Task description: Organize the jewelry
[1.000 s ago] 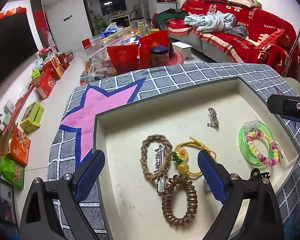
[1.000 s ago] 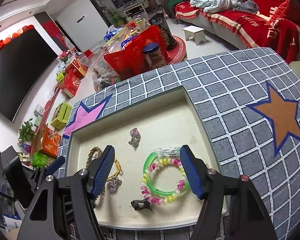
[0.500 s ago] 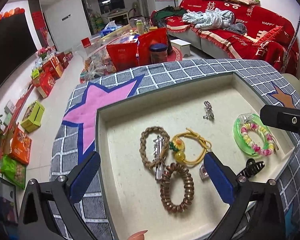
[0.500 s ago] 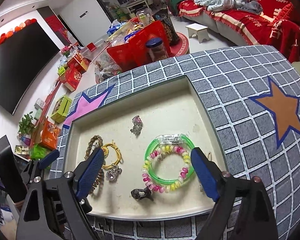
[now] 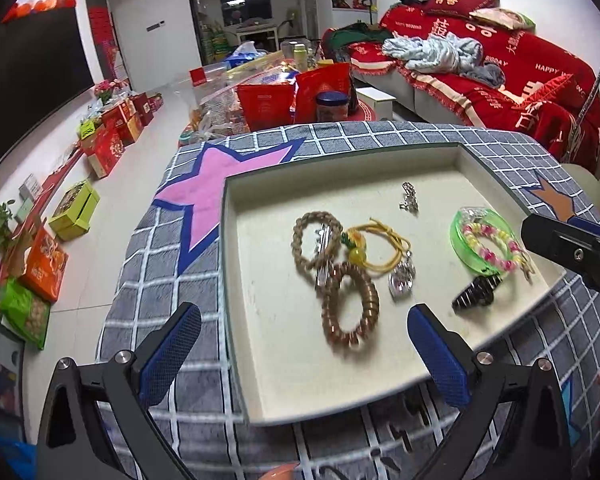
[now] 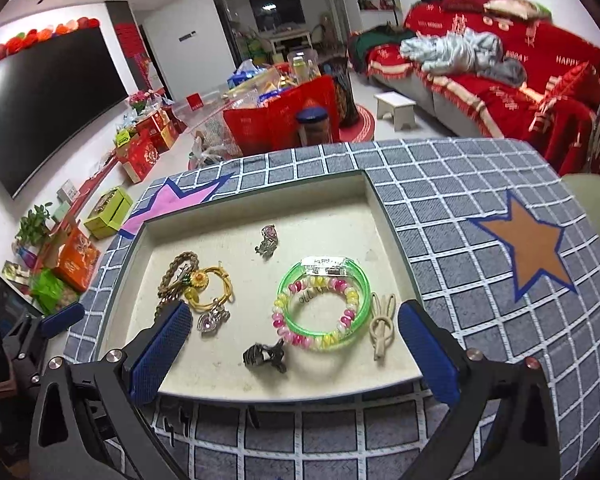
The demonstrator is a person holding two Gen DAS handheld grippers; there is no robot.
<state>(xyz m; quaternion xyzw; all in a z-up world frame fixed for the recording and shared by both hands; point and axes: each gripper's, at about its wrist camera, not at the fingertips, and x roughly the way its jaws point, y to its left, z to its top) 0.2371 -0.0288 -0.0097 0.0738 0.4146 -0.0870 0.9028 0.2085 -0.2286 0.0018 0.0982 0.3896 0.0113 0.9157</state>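
Both grippers stand over the near edge of the tray (image 6: 384, 216), which sits on the checked cloth of the worktop (image 6: 480, 200), and neither has hold of anything. The right gripper (image 6: 296, 348) has just been opening and its jaws now stand wide apart, with nothing pressed between the pads; the left gripper (image 5: 304, 354) is likewise spread wide and empty. All the jewelry lies loose on the tray floor. The main risk is in the left-hand cluster: the braided band (image 5: 314, 240), the yellow flower tie (image 5: 376, 252), the brown spiral tie (image 5: 350, 308) and the silver heart charm (image 5: 402, 278) overlap or touch, so a grasp on one would probably drag a neighbour along or snag the thin cord. On the right, the beaded bracelet (image 6: 320, 312) lies inside the green bangle (image 6: 324, 276), and a wide closing would likely take both together. The black claw clip (image 6: 266, 356) sits close to the near rim, where a nudge could tip it over the edge. The right wrist view shows a beige loop tie (image 6: 382, 326) just beside the bangle, plainly shaped; the left wrist view gives only a sliver of it behind the other gripper's body. The left wrist view, in turn, shows the spiral tie whole, which a finger largely hides in the right wrist view. The small silver charm (image 6: 268, 240) lies apart, toward the far side.
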